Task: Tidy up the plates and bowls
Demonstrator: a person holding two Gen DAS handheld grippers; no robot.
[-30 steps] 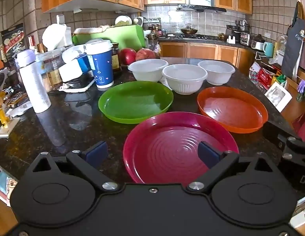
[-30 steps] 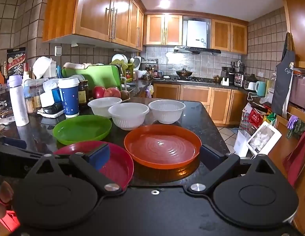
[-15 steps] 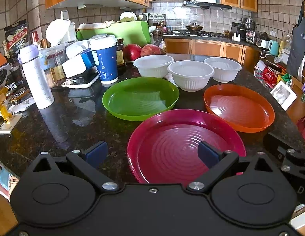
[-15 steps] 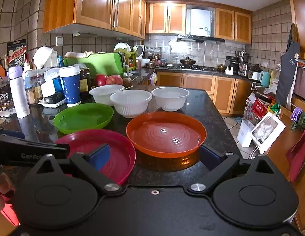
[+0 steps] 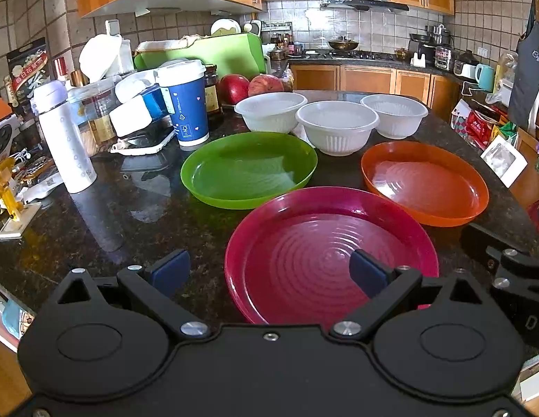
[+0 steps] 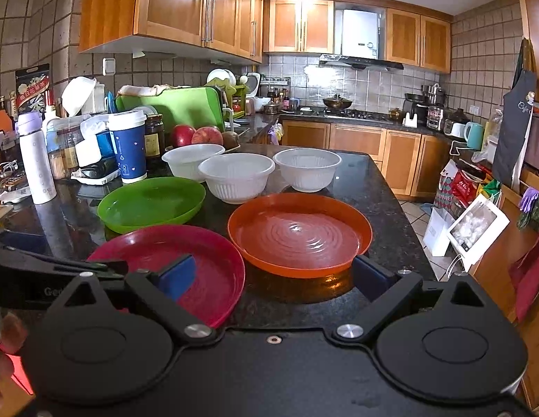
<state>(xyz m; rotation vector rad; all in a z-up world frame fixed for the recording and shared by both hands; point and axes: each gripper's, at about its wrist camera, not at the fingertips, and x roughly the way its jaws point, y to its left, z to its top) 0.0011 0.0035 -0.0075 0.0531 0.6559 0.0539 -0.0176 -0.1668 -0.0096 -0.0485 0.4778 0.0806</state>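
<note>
Three plates lie on the dark granite counter [image 5: 137,208]: a red plate [image 5: 304,243] nearest, a green plate [image 5: 248,168] behind it to the left, an orange plate [image 5: 426,182] to the right. Three white bowls [image 5: 337,125] stand in a row behind them. My left gripper [image 5: 267,271] is open and empty over the red plate's near left rim. My right gripper [image 6: 273,274] is open and empty in front of the orange plate [image 6: 299,232], with the red plate [image 6: 207,264] to its left.
The left of the counter holds a white bottle [image 5: 64,139], a blue paper cup [image 5: 186,104], jars, apples [image 5: 234,87] and a green cutting board [image 5: 214,54]. The counter's right edge drops to the floor with bags [image 6: 457,187]. The left gripper's body [image 6: 43,278] shows at the right view's left.
Both grippers have crept forward and slightly lower toward the plates, which look larger and closer. Both stay open. No plate or bowl has moved.
</note>
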